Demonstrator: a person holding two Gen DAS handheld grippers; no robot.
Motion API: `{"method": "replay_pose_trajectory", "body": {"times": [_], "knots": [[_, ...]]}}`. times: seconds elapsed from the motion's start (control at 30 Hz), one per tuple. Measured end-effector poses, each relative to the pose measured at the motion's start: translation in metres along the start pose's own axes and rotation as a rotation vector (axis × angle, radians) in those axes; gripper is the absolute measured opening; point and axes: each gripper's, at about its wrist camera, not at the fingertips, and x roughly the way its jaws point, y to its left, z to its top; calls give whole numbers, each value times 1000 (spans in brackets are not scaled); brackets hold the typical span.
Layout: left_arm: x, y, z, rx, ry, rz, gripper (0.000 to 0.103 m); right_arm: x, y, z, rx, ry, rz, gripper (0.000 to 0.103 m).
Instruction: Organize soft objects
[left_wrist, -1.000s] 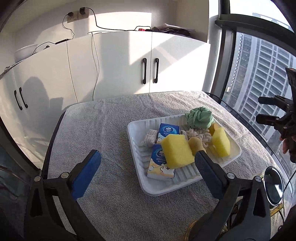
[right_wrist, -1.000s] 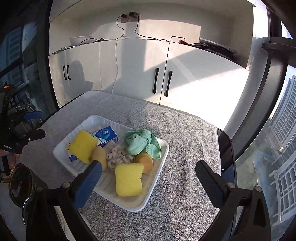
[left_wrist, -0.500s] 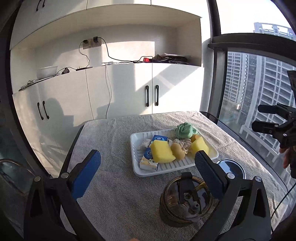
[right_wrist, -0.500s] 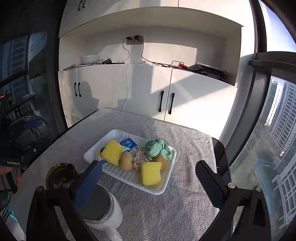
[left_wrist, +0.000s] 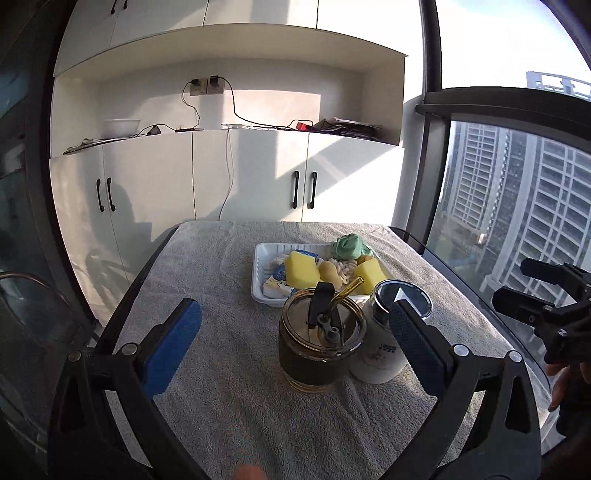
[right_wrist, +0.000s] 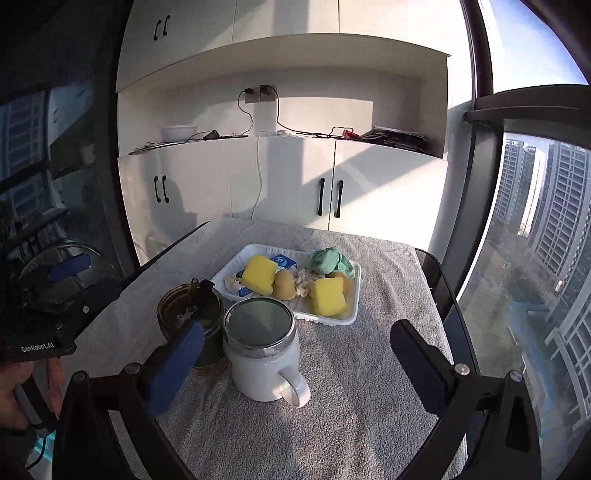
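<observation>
Both tongs, left (left_wrist: 293, 343) and right (right_wrist: 295, 356), released, empty; tray (right_wrist: 352, 295) of soft things lying ahead beyond two cups, nearer the right tongs, reachable past mug (right_wrist: 264, 354)

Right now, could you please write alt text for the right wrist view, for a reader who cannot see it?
A white tray of yellow sponges, a green cloth and other soft items sits on a grey towel-covered table. Nearer stand a white mug and a glass jar, between the open right gripper fingers.
</observation>
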Motion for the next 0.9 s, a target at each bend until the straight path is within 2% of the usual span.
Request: {"method": "replay_pose_trajectory", "body": {"times": [0.13,0.2,0.33,0.43,0.73,0.9], "knots": [[6,-6,-8,-24,38,74,103,3,9,-25,74,-4,-77,103],[12,-12,-9,-23,69,116,103,12,13,-31,76,25,-124,103],[17,-23,-9,-11,120,242,103,21,15,-34,110,81,-126,103],[9,-28,-15,-28,113,197,103,16,21,-35,77,80,-150,103],[-3,-30,-17,-23,118,233,103,2,17,-48,91,99,-162,103],[-3,-34,-20,-2,134,242,103,-3,26,-54,55,108,-162,103]]}}
